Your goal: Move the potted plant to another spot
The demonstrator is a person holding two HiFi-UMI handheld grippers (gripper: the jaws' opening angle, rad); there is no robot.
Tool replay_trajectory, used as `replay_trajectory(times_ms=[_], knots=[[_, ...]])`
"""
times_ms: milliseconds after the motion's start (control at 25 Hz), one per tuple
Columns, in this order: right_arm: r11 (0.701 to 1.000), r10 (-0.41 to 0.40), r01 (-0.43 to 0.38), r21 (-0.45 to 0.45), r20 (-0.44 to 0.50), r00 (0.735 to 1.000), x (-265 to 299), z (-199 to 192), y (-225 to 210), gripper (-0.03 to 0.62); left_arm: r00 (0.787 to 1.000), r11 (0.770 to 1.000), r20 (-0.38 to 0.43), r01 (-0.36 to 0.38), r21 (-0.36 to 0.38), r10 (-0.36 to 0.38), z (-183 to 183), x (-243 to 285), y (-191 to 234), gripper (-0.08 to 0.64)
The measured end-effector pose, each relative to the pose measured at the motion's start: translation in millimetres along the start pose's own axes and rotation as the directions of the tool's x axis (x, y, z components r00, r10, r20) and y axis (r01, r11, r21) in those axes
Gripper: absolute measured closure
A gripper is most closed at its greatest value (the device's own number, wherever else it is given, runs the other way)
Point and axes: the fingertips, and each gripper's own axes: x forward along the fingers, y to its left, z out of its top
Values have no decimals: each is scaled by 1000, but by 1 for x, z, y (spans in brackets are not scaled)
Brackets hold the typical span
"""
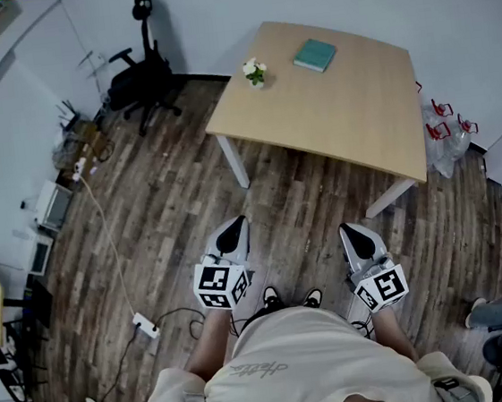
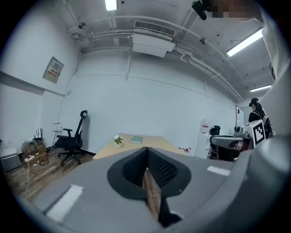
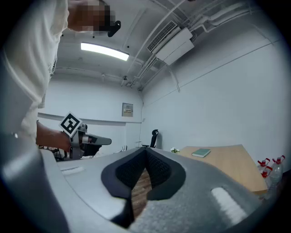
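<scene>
A small potted plant point(image 1: 254, 72) with white flowers stands near the left edge of a light wooden table point(image 1: 358, 111). The left gripper view also catches the potted plant point(image 2: 118, 140), and the right gripper view has it point(image 3: 175, 150) far ahead. Both grippers are held low in front of the person, well short of the table, over the wooden floor. My left gripper point(image 1: 233, 228) is shut with nothing between its jaws. My right gripper point(image 1: 352, 232) is shut and empty too. In the right gripper view, the left gripper point(image 3: 79, 138) shows at the left.
A teal book point(image 1: 315, 55) lies on the table beyond the plant. A black office chair point(image 1: 142, 77) stands left of the table. Boxes and appliances line the left wall, and a power strip point(image 1: 144, 325) with its cable lies on the floor. Bagged bottles point(image 1: 445, 128) sit right of the table.
</scene>
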Motion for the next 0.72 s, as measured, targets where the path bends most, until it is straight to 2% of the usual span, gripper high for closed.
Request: replay_trajectory(times_ms=[320, 720], knots=[[1000, -11, 11, -13, -24, 1000, -3, 0, 14, 591, 999, 999, 4, 36, -27, -36, -4, -8, -4, 546], [997, -67, 66, -38, -32, 997, 0, -3, 13, 591, 997, 997, 20, 75, -16, -75, 1, 0, -1, 546]])
